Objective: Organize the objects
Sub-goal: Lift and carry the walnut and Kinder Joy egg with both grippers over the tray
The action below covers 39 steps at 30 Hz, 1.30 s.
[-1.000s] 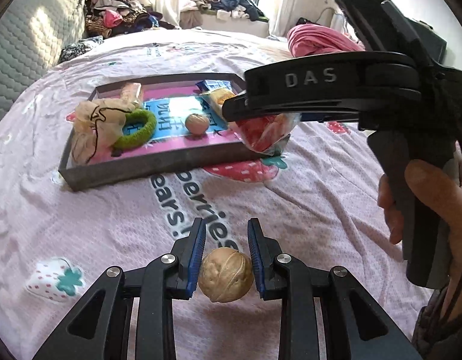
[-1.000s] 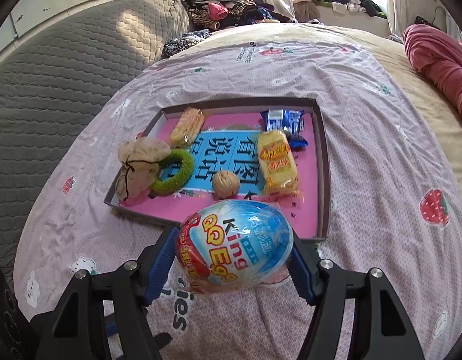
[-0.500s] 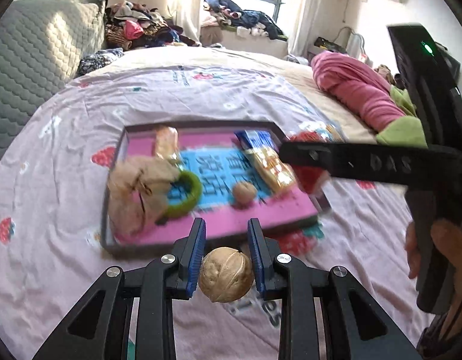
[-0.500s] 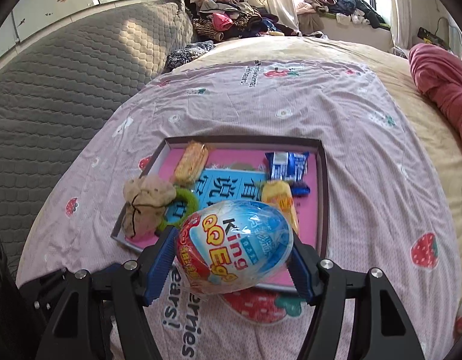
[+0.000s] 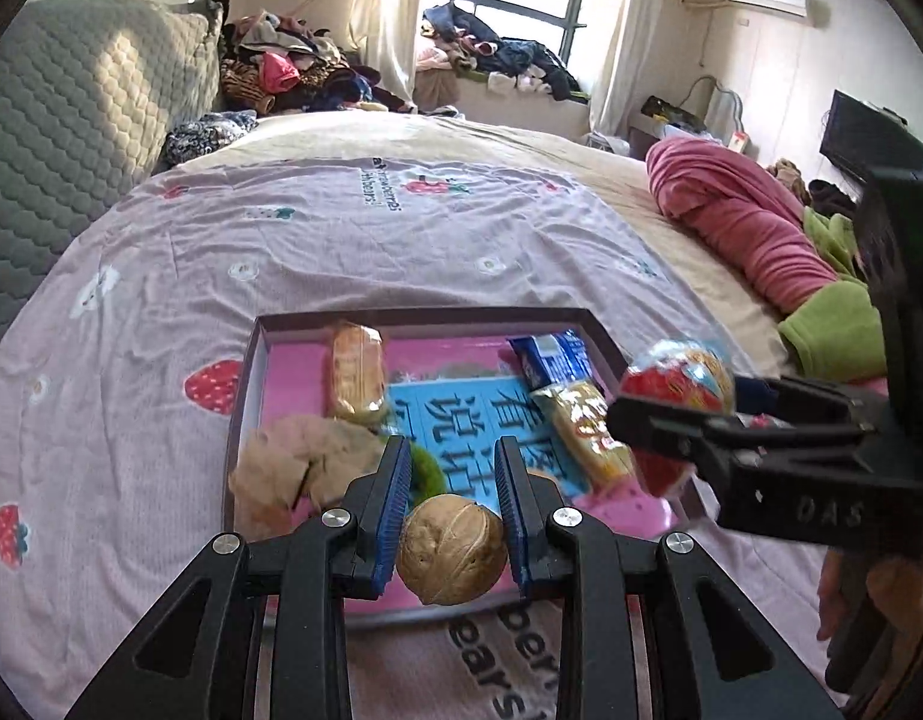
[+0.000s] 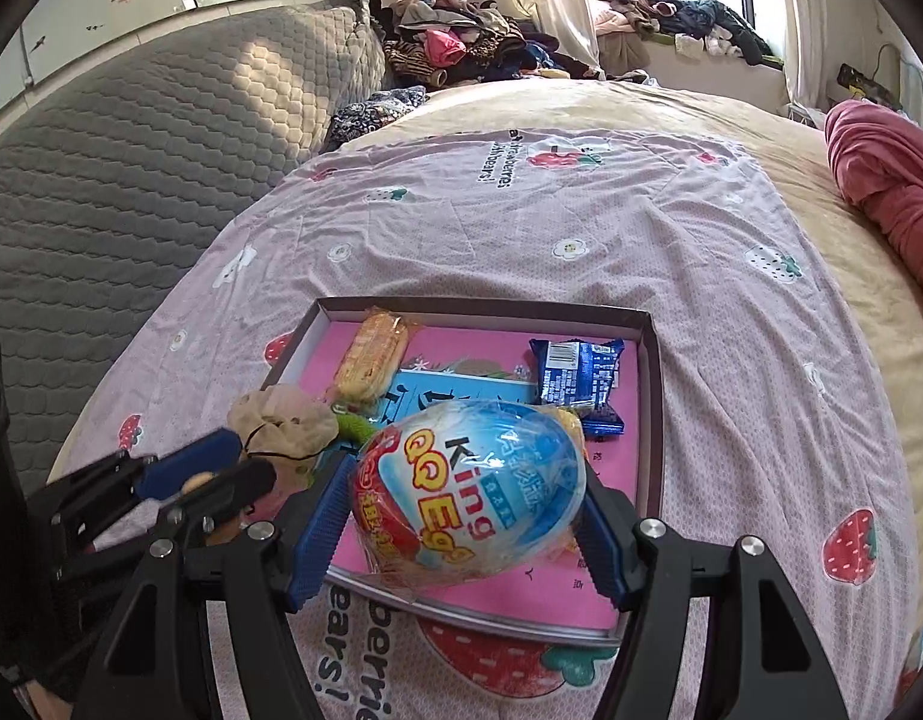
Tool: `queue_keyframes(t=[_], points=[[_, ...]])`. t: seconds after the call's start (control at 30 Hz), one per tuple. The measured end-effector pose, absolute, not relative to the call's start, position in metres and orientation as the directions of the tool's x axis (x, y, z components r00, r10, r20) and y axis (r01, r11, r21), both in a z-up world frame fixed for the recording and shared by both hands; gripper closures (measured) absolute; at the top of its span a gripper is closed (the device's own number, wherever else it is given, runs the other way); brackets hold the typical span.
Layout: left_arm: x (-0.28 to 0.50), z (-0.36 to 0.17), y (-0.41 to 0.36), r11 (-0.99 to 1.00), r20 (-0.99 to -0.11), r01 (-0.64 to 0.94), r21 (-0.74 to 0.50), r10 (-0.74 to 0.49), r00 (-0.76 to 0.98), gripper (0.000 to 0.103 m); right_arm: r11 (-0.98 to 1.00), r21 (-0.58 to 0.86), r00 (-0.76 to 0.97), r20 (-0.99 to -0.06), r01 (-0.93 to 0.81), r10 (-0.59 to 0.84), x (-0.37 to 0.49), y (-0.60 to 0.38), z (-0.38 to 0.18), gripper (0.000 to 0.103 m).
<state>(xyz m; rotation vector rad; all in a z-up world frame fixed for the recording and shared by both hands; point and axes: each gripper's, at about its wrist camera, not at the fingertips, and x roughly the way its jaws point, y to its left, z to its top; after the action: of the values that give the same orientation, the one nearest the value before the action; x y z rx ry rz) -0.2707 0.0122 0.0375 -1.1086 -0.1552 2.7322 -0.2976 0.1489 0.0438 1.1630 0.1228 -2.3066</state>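
Note:
My left gripper [image 5: 452, 483] is shut on a walnut [image 5: 450, 549], held above the near edge of a shallow box [image 5: 248, 396] with a pink and blue bottom. My right gripper [image 6: 464, 519] is shut on a wrapped toy egg [image 6: 470, 495], blue and red, held over the box's near right part [image 6: 653, 396]. The egg and right gripper also show in the left wrist view [image 5: 671, 396]. The box holds two wrapped biscuits [image 5: 356, 375], a blue snack pack [image 6: 578, 375], a beige cloth pouch [image 5: 293, 465] and a green ring [image 5: 425, 471].
The box lies on a pink strawberry-print sheet [image 6: 521, 240] on a bed. A grey quilted headboard [image 6: 131, 138] is at the left, a pink blanket roll [image 5: 737, 222] at the right, and piled clothes [image 5: 281, 72] at the back.
Both grippers have risen and moved forward over the box with their loads. The walnut lying in the box is now hidden.

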Motion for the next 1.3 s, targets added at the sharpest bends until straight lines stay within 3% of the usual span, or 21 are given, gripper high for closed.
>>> queue_keyframes(t=[1.3], points=[[-0.282,-0.022,0.021,-0.976,-0.671,-0.159,-0.150,0.219,-0.708,0.073,-0.865,0.113,-0.516,-0.762,0.490,-0.391,-0.289,0.157,-0.009,0.034]])
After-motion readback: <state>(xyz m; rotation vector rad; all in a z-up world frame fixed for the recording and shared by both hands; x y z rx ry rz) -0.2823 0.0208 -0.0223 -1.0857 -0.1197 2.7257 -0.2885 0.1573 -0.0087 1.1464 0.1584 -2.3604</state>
